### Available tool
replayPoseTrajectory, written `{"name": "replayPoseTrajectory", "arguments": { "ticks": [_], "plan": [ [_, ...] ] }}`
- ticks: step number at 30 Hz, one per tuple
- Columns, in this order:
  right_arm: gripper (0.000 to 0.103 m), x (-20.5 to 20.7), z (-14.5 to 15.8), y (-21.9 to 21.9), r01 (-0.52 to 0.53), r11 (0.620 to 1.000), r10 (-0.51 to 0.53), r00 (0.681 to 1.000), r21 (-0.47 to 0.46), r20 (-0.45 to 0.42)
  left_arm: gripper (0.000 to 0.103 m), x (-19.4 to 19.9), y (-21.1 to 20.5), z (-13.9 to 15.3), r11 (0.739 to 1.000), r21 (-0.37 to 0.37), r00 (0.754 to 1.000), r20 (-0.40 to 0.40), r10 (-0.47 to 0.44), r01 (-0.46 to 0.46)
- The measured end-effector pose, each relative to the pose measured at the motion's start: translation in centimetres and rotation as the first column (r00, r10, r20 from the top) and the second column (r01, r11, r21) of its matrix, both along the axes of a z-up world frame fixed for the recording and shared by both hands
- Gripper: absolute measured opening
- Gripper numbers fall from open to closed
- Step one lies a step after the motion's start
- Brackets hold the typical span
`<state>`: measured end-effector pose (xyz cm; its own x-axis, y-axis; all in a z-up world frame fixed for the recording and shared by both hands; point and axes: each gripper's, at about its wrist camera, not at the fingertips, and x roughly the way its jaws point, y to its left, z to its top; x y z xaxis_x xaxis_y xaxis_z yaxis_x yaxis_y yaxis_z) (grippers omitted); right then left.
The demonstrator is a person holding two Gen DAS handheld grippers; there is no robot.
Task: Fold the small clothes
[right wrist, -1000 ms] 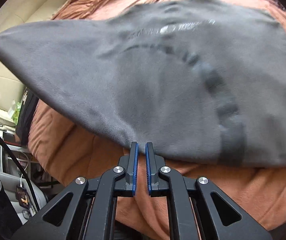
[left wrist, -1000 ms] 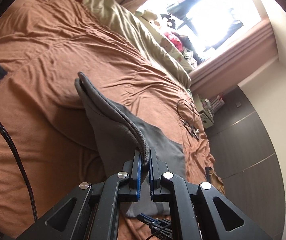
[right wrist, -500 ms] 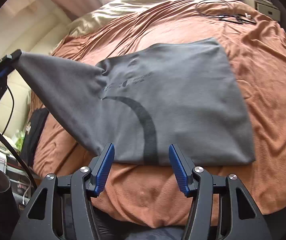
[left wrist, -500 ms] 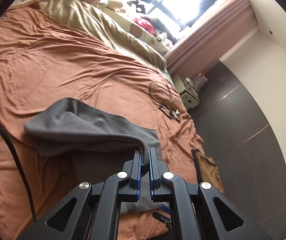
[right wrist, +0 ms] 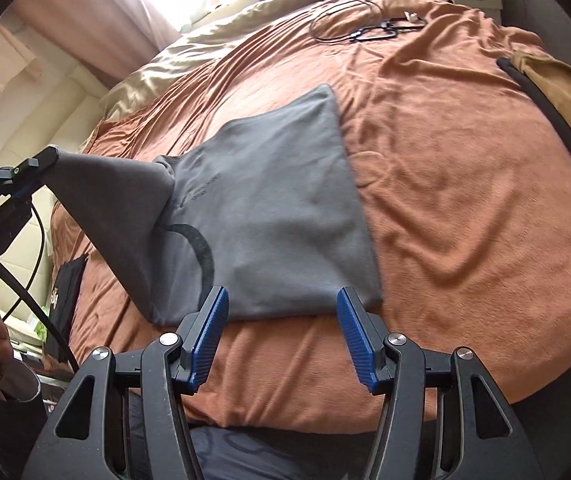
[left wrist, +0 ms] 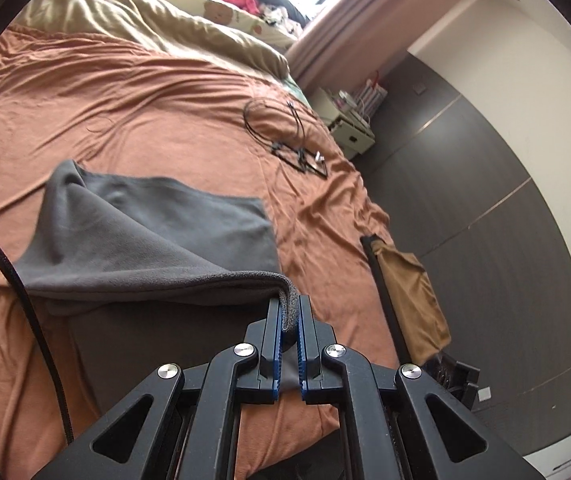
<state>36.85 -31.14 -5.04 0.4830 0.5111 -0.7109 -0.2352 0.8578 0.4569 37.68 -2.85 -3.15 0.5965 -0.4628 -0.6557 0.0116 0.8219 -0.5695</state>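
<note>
A grey garment (right wrist: 277,208) with a dark curved print lies folded on the rust-orange bed cover (right wrist: 465,200). My left gripper (left wrist: 288,312) is shut on its ribbed hem and holds that corner lifted over the rest of the cloth (left wrist: 157,236). In the right wrist view the same left gripper (right wrist: 41,164) sits at the far left, held by a hand, with the fabric stretched from it. My right gripper (right wrist: 281,300) is open just above the garment's near edge, nothing between its blue pads.
Black cables and a small frame (left wrist: 293,148) lie further up the bed. A beige duvet (left wrist: 157,28) and pillows sit at the head. A tan cloth on a black bar (left wrist: 405,288) hangs at the bed's right edge. A bedside unit (left wrist: 345,120) stands by the dark wall.
My right gripper let go of the garment's edge, opened and drew back. The left gripper carried its hem across, so the raised cloth sank into a low fold over the flat part.
</note>
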Motion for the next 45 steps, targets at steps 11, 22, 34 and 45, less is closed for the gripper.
{"name": "replayPoseTrajectory", "arguments": {
  "ticks": [11, 22, 34, 45],
  "plan": [
    [0.054, -0.3, -2.3, -1.1, -0.009, 1.0, 0.008, 0.998, -0.009, -0.068, 0.019, 1.6, -6.3, -5.1, 0.985, 0.052, 0.978, -0.136, -0.157, 0.165],
    [0.054, 2.2, -1.7, 3.4, -0.143, 0.975, 0.136, 0.989, -0.172, -0.055, 0.043, -1.6, 1.9, -7.1, 0.988, 0.151, 0.985, -0.174, 0.0, 0.026],
    [0.054, 5.6, -1.1, 8.5, -0.262, 0.918, 0.264, 0.964, -0.298, -0.035, 0.043, -4.4, 9.1, -13.2, 0.979, 0.189, 0.948, -0.294, 0.125, -0.07],
    [0.048, 7.9, -1.8, 11.5, -0.295, 0.852, 0.307, 0.951, -0.433, -0.043, 0.043, -3.7, 9.4, -17.1, 0.98, 0.192, 0.928, -0.351, 0.125, -0.06]
  ]
}}
